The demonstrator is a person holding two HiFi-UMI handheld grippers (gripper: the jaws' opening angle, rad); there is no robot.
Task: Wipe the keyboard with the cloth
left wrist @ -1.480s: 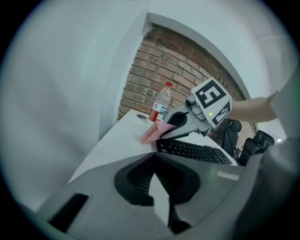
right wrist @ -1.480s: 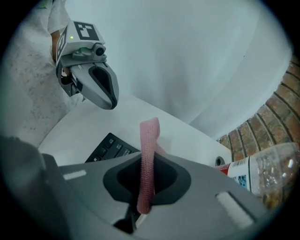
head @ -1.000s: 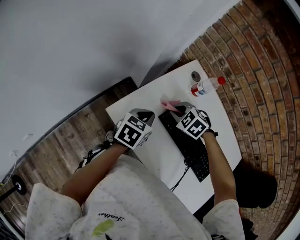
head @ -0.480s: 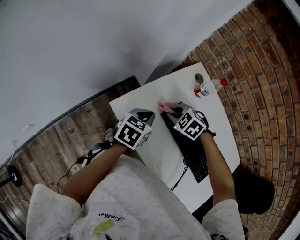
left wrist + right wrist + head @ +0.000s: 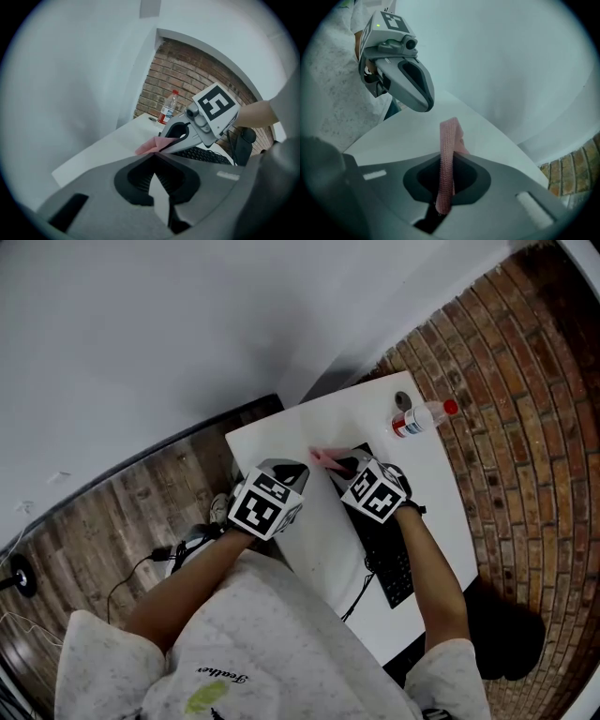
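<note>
A black keyboard (image 5: 389, 554) lies along the white table (image 5: 300, 432). My right gripper (image 5: 339, 463) hovers at its far end, shut on a pink cloth (image 5: 323, 458) that sticks out past the jaws over the bare tabletop. In the right gripper view the cloth (image 5: 449, 140) rises as a folded strip from between the jaws of the right gripper (image 5: 450, 161). My left gripper (image 5: 289, 470) hangs just left of the keyboard, above the table edge. In the left gripper view the left gripper (image 5: 153, 157) is shut with nothing in it, and the right gripper (image 5: 176, 138), cloth (image 5: 150, 145) and keyboard (image 5: 206, 154) show beyond.
A clear bottle with a red cap (image 5: 422, 418) lies at the table's far corner beside a small round grey object (image 5: 403, 400). The keyboard cable (image 5: 361, 592) trails off the near edge. A brick surface (image 5: 506, 427) borders the right, with wooden flooring (image 5: 112, 521) to the left.
The right gripper has carried the cloth leftwards, away from the bottle and off the keyboard's far end. The left gripper has hardly moved.
</note>
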